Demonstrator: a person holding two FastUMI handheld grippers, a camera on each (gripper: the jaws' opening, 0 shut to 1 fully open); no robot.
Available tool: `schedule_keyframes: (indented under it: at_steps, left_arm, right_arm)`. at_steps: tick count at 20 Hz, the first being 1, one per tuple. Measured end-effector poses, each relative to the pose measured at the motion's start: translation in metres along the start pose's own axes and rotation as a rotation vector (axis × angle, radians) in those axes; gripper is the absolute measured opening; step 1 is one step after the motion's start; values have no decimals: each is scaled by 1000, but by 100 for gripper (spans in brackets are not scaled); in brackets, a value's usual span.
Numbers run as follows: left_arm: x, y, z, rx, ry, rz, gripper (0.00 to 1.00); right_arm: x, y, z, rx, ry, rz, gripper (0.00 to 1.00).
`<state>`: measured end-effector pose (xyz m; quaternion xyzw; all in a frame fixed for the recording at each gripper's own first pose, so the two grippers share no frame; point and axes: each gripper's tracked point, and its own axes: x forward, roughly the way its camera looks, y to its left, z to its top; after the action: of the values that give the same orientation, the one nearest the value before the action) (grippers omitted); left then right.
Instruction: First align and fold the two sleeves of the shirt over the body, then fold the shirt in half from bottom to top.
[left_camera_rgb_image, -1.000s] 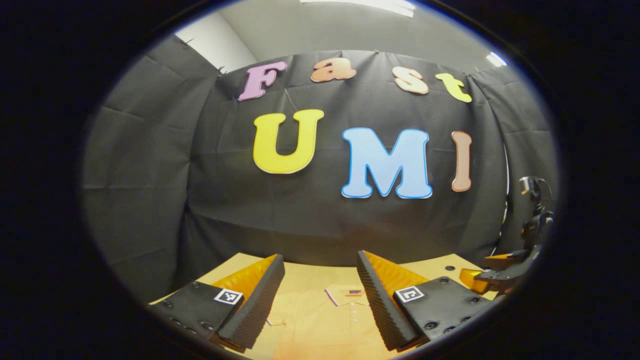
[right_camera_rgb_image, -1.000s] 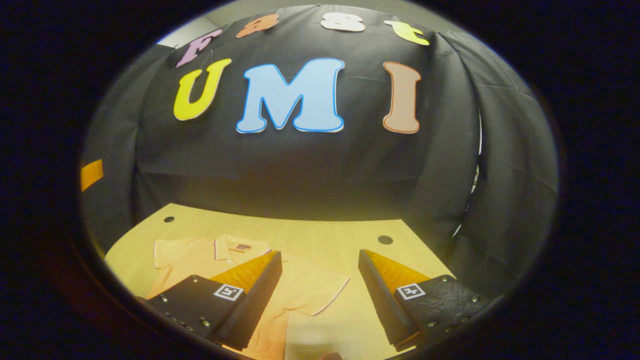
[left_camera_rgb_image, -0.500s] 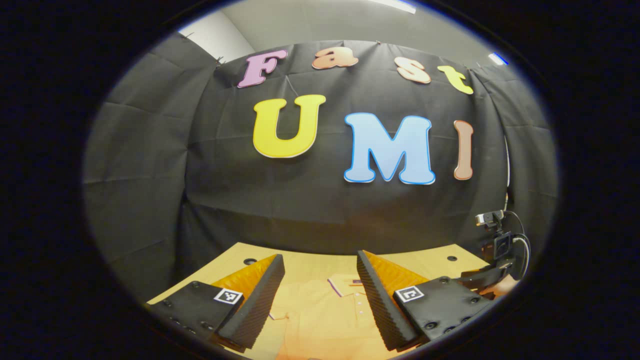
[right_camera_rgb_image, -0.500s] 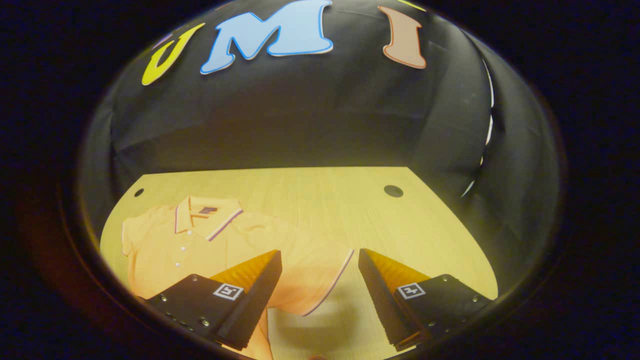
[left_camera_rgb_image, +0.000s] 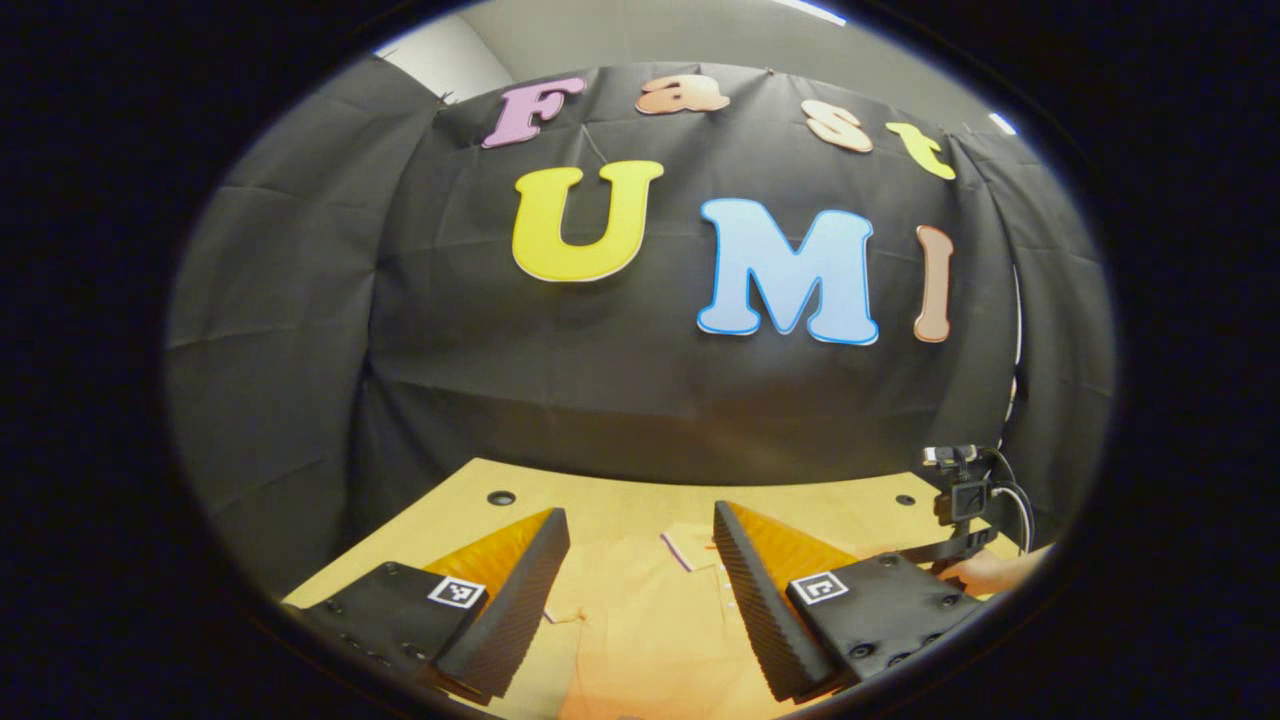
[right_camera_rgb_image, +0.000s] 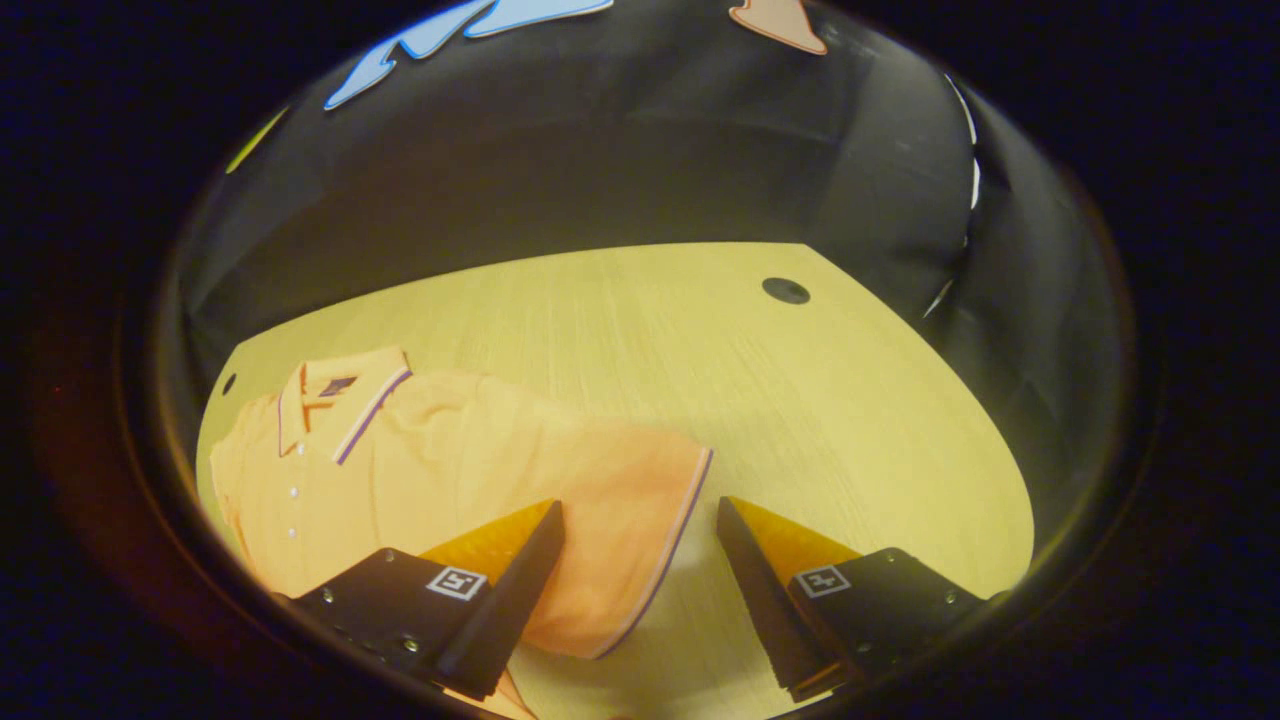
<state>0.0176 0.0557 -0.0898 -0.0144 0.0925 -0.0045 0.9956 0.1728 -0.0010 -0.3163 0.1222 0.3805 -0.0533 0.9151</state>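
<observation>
The right gripper (right_camera_rgb_image: 640, 560), jaws apart and empty, has tipped down over the shirt's (right_camera_rgb_image: 440, 470) sleeve (right_camera_rgb_image: 640, 520) at 6 o'clock; apparently nearing a grasp; the left gripper (left_camera_rgb_image: 640, 590) hangs released.

shirts: just one, an orange polo shirt (right_camera_rgb_image: 450, 470) lying flat on the table, also seen in the left gripper view (left_camera_rgb_image: 640, 630)
sleeves in sight: one clear in the right gripper view, the trimmed sleeve (right_camera_rgb_image: 640, 520)
collar: one (right_camera_rgb_image: 335, 395)
shirt buttons: three that I can count (right_camera_rgb_image: 291, 492), tiny though
tables: one wooden table (right_camera_rgb_image: 800, 400)
round holes in the table: two in the right gripper view, hole (right_camera_rgb_image: 786, 290) and a smaller one at the left edge
grippers: two, the left gripper (left_camera_rgb_image: 640, 600) and the right gripper (right_camera_rgb_image: 640, 590), two fingers each, both gaping with nothing between
hands: one hand (left_camera_rgb_image: 985, 572) at the far right of the left gripper view
</observation>
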Motion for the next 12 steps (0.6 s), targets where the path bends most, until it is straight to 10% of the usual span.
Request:
schedule_keyframes:
  at_steps: [4,9,12]
  left_arm:
    - [7,11,-8,-18,15,-7,93]
    - [15,24,-16,-24,27,-13,95]
    - [14,31,-16,-24,27,-13,95]
  right_arm:
    - [3,6,-1,21,13,19,86]
    - [1,12,0,70,28,16,16]
    - [0,11,4,67,18,-10,2]
